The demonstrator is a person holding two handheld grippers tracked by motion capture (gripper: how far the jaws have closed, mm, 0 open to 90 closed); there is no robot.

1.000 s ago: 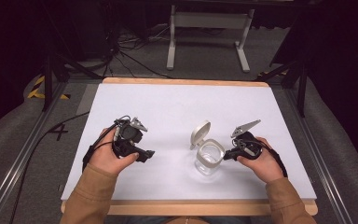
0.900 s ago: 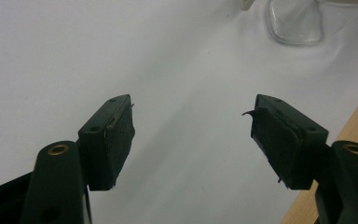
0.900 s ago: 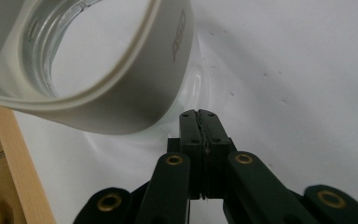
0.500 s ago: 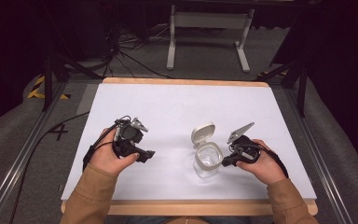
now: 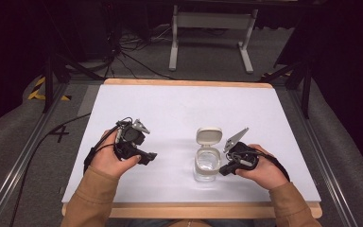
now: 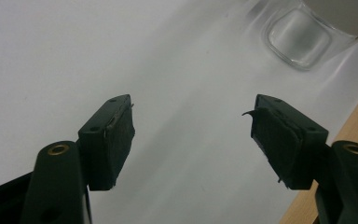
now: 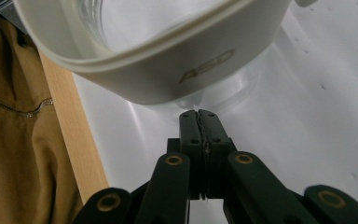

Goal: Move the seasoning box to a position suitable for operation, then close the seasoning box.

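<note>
The jar [image 5: 207, 165] is clear, glossy glass with a smooth, matt white plastic collar and flip lid [image 5: 209, 135]. Both grippers' 2 jaws are matt black plastic with brass-looking rivets; the pads [image 6: 121, 135] look rubbery, slightly frayed. The table [image 5: 179, 109] is matt white, edged in pale wood.
</note>
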